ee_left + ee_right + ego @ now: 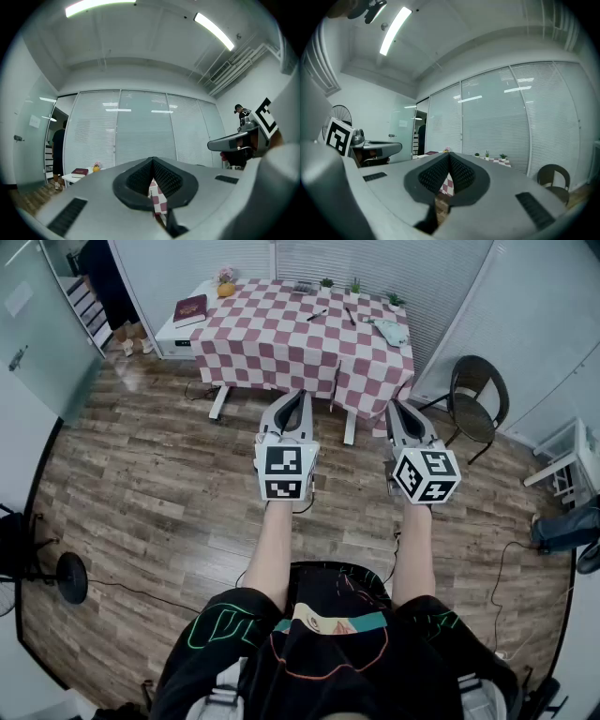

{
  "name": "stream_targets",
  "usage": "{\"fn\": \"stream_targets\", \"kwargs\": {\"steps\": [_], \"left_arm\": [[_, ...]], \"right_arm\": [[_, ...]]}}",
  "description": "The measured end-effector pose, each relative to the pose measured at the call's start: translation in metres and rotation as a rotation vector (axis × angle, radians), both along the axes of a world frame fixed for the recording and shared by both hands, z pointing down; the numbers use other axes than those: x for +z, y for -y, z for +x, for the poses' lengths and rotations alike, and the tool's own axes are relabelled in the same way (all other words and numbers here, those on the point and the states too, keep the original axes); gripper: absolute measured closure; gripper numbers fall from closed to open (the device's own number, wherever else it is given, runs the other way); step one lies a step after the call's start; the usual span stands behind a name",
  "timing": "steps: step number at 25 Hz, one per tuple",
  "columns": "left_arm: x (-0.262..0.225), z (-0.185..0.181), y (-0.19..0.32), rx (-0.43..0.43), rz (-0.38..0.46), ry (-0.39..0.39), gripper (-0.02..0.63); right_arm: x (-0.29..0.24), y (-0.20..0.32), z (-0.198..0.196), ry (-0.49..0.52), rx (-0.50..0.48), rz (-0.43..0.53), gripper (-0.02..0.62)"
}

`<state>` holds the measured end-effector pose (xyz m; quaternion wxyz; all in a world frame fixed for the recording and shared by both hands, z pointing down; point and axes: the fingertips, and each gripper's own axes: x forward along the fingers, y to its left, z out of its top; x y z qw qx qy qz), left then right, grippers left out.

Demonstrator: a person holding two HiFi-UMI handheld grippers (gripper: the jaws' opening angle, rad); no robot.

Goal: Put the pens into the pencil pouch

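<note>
Not much to report yet, we haven't actually started. We're standing well back from the checkered surface [272,352] up at 12 o'clock. As far as we can tell, nothing has gone into the pencil pouch [392,331]. The pouch is a pale thing lying toward the surface's right side, about 1 o'clock. Two dark pens [317,314] lie loose a bit left of it, not touching it. We can't tell from here whether the pouch is open. The left tongs [298,396] and the right tongs [397,409] are both pressed together with nothing pinched, held level side by side and aimed at the surface. So the whole job is left: walk up, grab each pen, get it into the pouch. Room-wise, there's a wood floor [141,484] and frosted glass walls with blinds. A maroon book [190,308] sits on a white side table at 11 o'clock, and little potted plants [326,282] line the far edge. There's also a dark chair [476,413] at 2 o'clock and a fan [67,577] at 8 o'clock.
</note>
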<state>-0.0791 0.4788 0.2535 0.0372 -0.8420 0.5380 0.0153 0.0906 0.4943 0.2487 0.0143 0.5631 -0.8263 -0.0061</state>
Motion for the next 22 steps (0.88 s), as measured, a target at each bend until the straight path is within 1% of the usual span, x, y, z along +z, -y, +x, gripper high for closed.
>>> {"fn": "stream_targets", "kwargs": {"steps": [4, 8, 13, 17, 22], "left_arm": [[0.003, -0.008, 0.011, -0.008, -0.01, -0.011, 0.607], [0.01, -0.017, 0.017, -0.011, -0.031, -0.009, 0.607], [0.018, -0.033, 0.027, -0.024, -0.047, -0.023, 0.607], [0.029, -0.039, 0.033, -0.012, -0.06, -0.043, 0.607], [0.035, -0.034, 0.039, 0.028, -0.082, -0.047, 0.607]], "right_arm": [[0.006, 0.007, -0.01, -0.012, -0.02, -0.008, 0.594], [0.014, 0.015, -0.012, 0.001, 0.022, -0.039, 0.594], [0.022, 0.021, -0.026, -0.045, 0.027, -0.048, 0.594], [0.031, 0.019, -0.031, -0.069, 0.031, -0.064, 0.594], [0.033, 0.019, -0.019, -0.083, 0.069, -0.091, 0.594]]}}
